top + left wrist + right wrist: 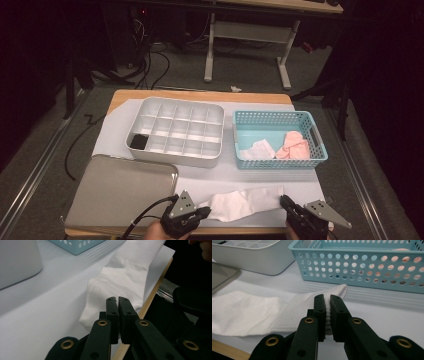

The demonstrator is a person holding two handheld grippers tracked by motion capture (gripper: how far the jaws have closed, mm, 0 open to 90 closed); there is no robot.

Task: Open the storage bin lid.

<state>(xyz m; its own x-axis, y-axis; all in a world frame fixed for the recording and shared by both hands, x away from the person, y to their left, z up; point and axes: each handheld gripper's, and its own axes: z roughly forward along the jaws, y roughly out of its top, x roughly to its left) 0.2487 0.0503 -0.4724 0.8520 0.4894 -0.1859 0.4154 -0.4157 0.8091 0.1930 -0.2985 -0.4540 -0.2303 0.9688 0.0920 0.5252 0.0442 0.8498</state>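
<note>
Gripping white sock (245,202) ends, both grippers level

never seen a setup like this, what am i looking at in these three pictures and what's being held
A person sits at a table with a hand-held tool in each hand; each tool ends in two black jaws. The high view looks down from above. The other two pictures come from cameras riding on each tool.

The left gripper and the right gripper are each shut on one end of a white sock, stretched between them near the table's front edge.

Behind it lie a grey tray, a white divided box and a blue basket with more socks.
</note>
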